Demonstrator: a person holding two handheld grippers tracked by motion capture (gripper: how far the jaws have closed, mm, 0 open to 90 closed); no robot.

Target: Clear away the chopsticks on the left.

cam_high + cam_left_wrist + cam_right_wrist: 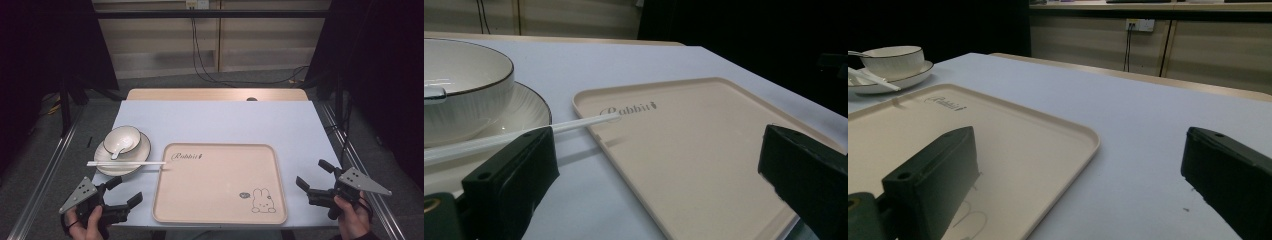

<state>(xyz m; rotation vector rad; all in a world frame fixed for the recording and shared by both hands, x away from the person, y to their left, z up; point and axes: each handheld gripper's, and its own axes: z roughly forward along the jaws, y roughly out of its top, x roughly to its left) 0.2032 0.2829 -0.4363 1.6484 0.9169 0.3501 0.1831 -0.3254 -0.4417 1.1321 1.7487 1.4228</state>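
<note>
A pale blue table (220,120) is lying before me, carrying a beige tray (220,195). The chopsticks (125,163) are resting across the plate (142,150), lengthwise left-right, tips touching the tray rim, just ahead of my left gripper (122,192). I'm holding both grippers spread wide and empty, the right gripper (311,181) sitting well apart.

The place looks like a lab recording booth. Black curtains (45,45) flank a white-topped bench (215,120) framed by metal rails (42,175); cables (200,55) drop from a wall socket (196,4) across beige panelling (1198,50) to a grey carpeted floor (210,79).
</note>
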